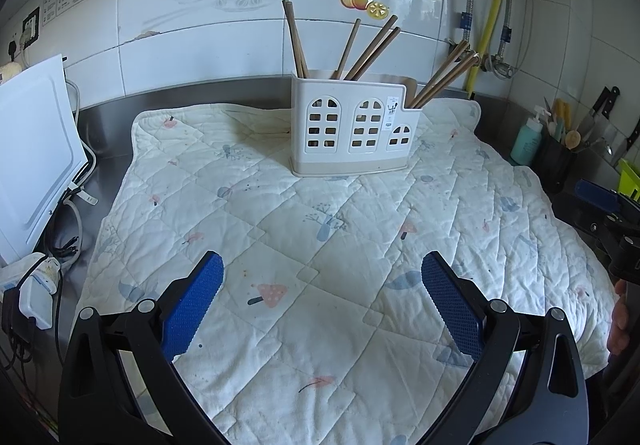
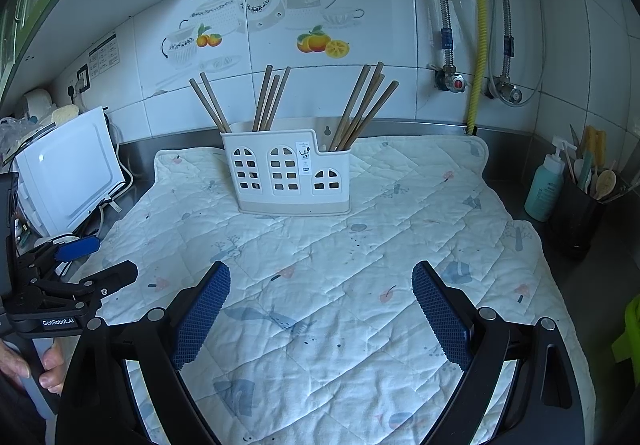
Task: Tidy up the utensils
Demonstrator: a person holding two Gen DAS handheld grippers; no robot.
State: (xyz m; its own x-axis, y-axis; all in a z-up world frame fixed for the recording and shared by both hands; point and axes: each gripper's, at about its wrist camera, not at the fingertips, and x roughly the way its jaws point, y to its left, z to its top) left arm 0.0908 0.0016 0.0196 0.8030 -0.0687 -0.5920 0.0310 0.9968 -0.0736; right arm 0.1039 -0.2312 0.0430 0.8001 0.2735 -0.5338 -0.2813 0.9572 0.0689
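Note:
A white utensil holder with arched window cut-outs stands at the back of a quilted white mat. It also shows in the right wrist view. Several brown wooden chopsticks stand in its three compartments. My left gripper is open and empty, low over the near part of the mat. My right gripper is open and empty, also over the near mat. Each gripper shows at the edge of the other's view, the right one and the left one.
A white microwave with cables stands left on the steel counter. A teal soap bottle and a dark utensil pot stand right. Knives hang at the far right. Pipes and a yellow hose run down the tiled wall.

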